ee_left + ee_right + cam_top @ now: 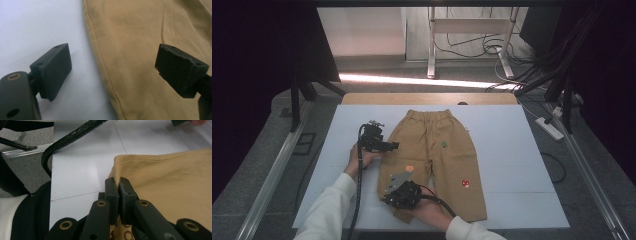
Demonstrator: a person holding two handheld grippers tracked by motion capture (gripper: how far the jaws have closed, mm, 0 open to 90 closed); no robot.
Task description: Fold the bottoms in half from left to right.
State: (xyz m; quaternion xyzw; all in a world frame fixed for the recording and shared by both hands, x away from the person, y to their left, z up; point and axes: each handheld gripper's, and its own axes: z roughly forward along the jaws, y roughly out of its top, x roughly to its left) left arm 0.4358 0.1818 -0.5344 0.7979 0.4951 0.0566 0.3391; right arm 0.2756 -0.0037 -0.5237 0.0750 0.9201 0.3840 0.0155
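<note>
A small pair of tan trousers [437,150] lies flat on the white table [512,150], waistband at the far end, with small coloured patches on the legs. My left gripper [393,146] rests at the outer edge of the left leg, jaws open. In the left gripper view its fingers [53,70] straddle the trousers' side seam [100,62], one over the table and one over the cloth. My right gripper [387,198] sits at the left leg's hem. In the right gripper view the right gripper [118,185] is shut on the trousers' hem edge [150,182].
White sleeves and hands come in from the table's near edge. A black cable [62,140] curves over the table's left side. Behind the table stand a desk frame [469,30], floor cables and a power strip [549,128]. Metal rails [272,175] flank both sides.
</note>
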